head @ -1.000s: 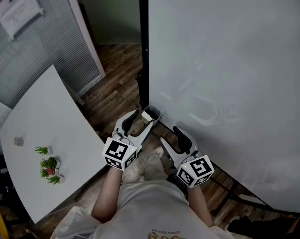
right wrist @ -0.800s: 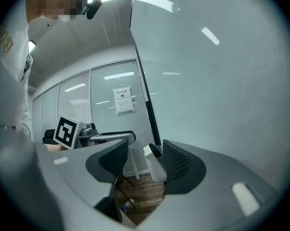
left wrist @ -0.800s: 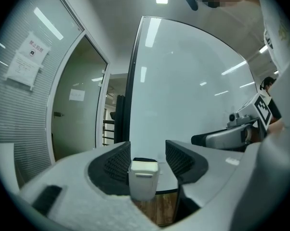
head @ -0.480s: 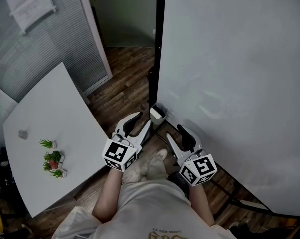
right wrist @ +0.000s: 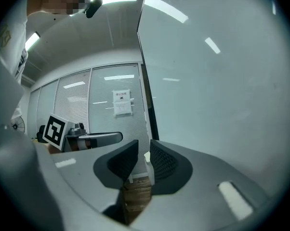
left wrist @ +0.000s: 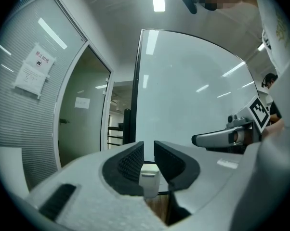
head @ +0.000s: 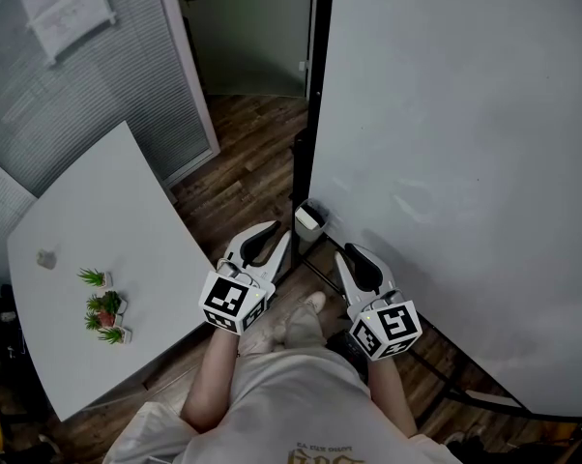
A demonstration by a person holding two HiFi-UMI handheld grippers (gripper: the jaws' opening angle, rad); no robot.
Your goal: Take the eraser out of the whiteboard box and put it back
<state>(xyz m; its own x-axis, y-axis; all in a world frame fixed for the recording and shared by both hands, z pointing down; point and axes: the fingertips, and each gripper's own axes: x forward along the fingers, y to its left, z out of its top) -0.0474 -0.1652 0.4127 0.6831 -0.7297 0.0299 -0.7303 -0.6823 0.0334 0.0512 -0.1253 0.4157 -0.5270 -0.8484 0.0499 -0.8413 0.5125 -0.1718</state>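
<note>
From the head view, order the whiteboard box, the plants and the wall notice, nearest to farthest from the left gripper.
1. Whiteboard box, just ahead of the left gripper.
2. Plants, on the table, left.
3. Wall notice, far upper left.
The fingers have just been closing, nothing between them.

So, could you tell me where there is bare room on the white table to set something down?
The white table is bare across its far half and along the edge facing the whiteboard. The small plants and a small grey object take up its other edge. The floor gap by the whiteboard box is tight.
</note>
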